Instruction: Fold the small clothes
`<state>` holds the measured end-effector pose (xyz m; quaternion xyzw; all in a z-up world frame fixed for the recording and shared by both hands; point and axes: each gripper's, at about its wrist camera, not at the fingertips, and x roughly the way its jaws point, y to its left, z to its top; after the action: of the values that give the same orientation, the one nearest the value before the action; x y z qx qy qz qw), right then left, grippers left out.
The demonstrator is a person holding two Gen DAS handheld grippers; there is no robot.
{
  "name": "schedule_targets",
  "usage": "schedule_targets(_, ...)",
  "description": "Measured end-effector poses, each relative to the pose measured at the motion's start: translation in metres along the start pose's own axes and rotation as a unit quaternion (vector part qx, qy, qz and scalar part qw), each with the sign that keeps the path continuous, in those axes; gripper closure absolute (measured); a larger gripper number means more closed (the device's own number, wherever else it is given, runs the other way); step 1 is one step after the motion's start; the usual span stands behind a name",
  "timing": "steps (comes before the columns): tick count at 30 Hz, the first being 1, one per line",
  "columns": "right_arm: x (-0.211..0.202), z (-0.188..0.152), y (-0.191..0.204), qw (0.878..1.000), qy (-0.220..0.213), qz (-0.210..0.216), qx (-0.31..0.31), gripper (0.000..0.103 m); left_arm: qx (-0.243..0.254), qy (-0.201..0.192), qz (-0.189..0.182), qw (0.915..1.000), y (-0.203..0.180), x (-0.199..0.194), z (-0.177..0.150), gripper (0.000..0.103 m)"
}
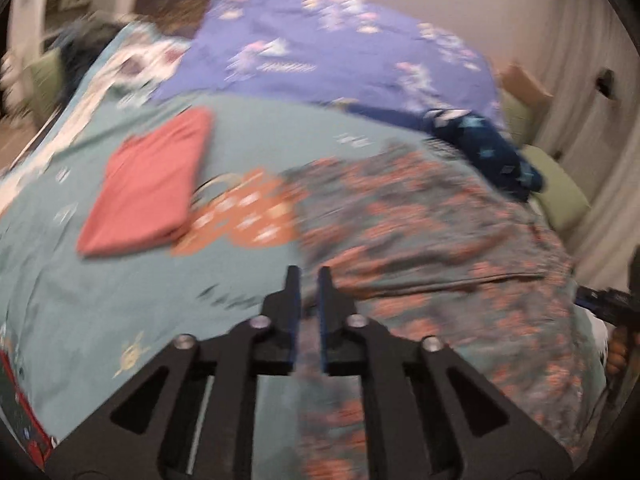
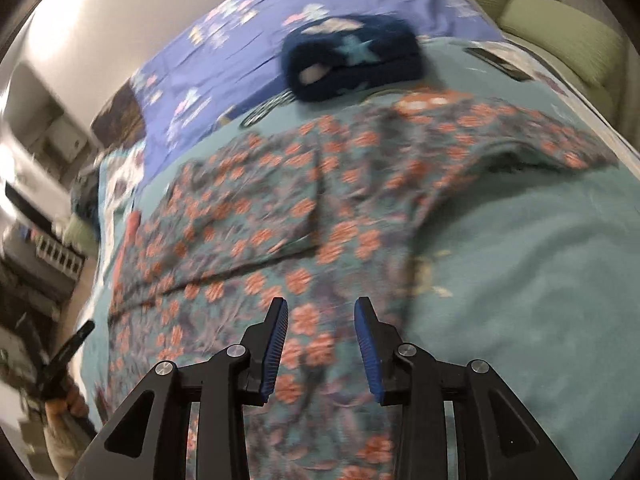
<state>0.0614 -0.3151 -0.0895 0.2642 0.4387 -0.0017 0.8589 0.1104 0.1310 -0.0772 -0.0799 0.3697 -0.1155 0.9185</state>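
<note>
red cloth (image 1: 146, 184) folded, left of frame on teal sheet (image 1: 100, 300) | left gripper (image 1: 309, 280) bottom centre, narrow gap, nothing between fingers | floral garment (image 1: 432, 240) spread centre-right, under both grippers | navy bundle (image 2: 352, 58) top centre | right gripper (image 2: 322, 312) bottom centre, partly open, holds nothing

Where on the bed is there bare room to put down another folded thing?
Bare teal sheet lies right of the flowery garment. More lies below the folded red cloth on the left. The middle is crowded by the flowery garment, and the far side by the dark blue starry bundle and the purple cover.
</note>
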Motion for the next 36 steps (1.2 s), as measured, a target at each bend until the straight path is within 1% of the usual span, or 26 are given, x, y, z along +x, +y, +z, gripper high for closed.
schedule_targets(1, -0.004, 0.001, -0.009, 1.0, -0.005, -0.001, 0.016, 0.066, 0.01, -0.002, -0.006, 0.9999, -0.009, 0.002, 0.003, 0.073)
schedule_targets(2, -0.007, 0.003, -0.017, 1.0, -0.009, -0.002, 0.027, 0.062, 0.025, -0.001, -0.013, 0.9996, -0.023, 0.007, 0.006, 0.071)
schedule_targets(7, -0.019, 0.015, -0.07, 0.994, -0.028, -0.006, 0.108, 0.056, 0.067, 0.02, -0.029, 0.9972, -0.074, 0.034, 0.014, 0.07)
schedule_targets(9, -0.021, 0.022, -0.092, 0.989, -0.034, -0.004, 0.143, 0.053, 0.079, 0.03, -0.036, 0.9958, -0.094, 0.042, 0.011, 0.07)
schedule_targets(11, -0.021, 0.03, -0.114, 0.984, -0.041, 0.005, 0.173, 0.049, 0.091, 0.041, -0.041, 0.9941, -0.115, 0.051, 0.011, 0.07)
schedule_targets(12, -0.02, 0.035, -0.124, 0.981, -0.045, 0.011, 0.187, 0.047, 0.096, 0.045, -0.045, 0.9933, -0.125, 0.055, 0.01, 0.068)
schedule_targets(14, -0.017, 0.046, -0.145, 0.974, -0.056, 0.031, 0.218, 0.041, 0.103, 0.05, -0.052, 0.9921, -0.141, 0.058, 0.009, 0.066)
schedule_targets(16, -0.012, 0.056, -0.163, 0.966, -0.063, 0.041, 0.248, 0.038, 0.108, 0.054, -0.058, 0.991, -0.156, 0.062, 0.007, 0.061)
schedule_targets(18, -0.004, 0.065, -0.184, 0.956, -0.064, 0.05, 0.283, 0.038, 0.112, 0.057, -0.061, 0.9902, -0.168, 0.066, 0.006, 0.06)
schedule_targets(20, 0.004, 0.072, -0.199, 0.948, -0.063, 0.052, 0.307, 0.038, 0.118, 0.06, -0.063, 0.9892, -0.18, 0.07, 0.005, 0.06)
schedule_targets(22, 0.012, 0.08, -0.215, 0.94, -0.072, 0.052, 0.331, 0.038, 0.122, 0.062, -0.061, 0.9887, -0.188, 0.074, 0.006, 0.059)
schedule_targets(23, 0.014, 0.084, -0.222, 0.936, -0.078, 0.051, 0.34, 0.038, 0.123, 0.062, -0.059, 0.9886, -0.192, 0.077, 0.007, 0.059)
schedule_targets(25, 0.017, 0.094, -0.237, 0.929, -0.094, 0.039, 0.357, 0.038, 0.123, 0.061, -0.053, 0.9891, -0.199, 0.084, 0.01, 0.054)
schedule_targets(26, 0.017, 0.096, -0.242, 0.926, -0.1, 0.031, 0.363, 0.038, 0.121, 0.062, -0.052, 0.9894, -0.201, 0.087, 0.012, 0.054)
schedule_targets(28, 0.019, 0.102, -0.255, 0.915, -0.116, 0.006, 0.385, 0.038, 0.114, 0.065, -0.054, 0.9899, -0.204, 0.094, 0.014, 0.054)
schedule_targets(30, 0.022, 0.105, -0.268, 0.905, -0.126, -0.007, 0.407, 0.045, 0.111, 0.066, -0.056, 0.9901, -0.207, 0.099, 0.015, 0.053)
schedule_targets(31, 0.025, 0.108, -0.274, 0.9, -0.127, -0.015, 0.416, 0.059, 0.11, 0.067, -0.057, 0.99, -0.208, 0.101, 0.014, 0.053)
schedule_targets(32, 0.028, 0.111, -0.279, 0.898, -0.124, -0.021, 0.422, 0.077, 0.109, 0.068, -0.058, 0.99, -0.209, 0.103, 0.014, 0.053)
schedule_targets(33, 0.03, 0.113, -0.282, 0.897, -0.121, -0.019, 0.424, 0.084, 0.108, 0.069, -0.059, 0.99, -0.209, 0.103, 0.013, 0.053)
schedule_targets(34, 0.032, 0.115, -0.285, 0.897, -0.122, -0.01, 0.425, 0.092, 0.106, 0.071, -0.06, 0.99, -0.208, 0.104, 0.013, 0.053)
schedule_targets(36, 0.03, 0.119, -0.287, 0.899, -0.132, 0.009, 0.418, 0.095, 0.102, 0.073, -0.059, 0.9903, -0.205, 0.105, 0.012, 0.053)
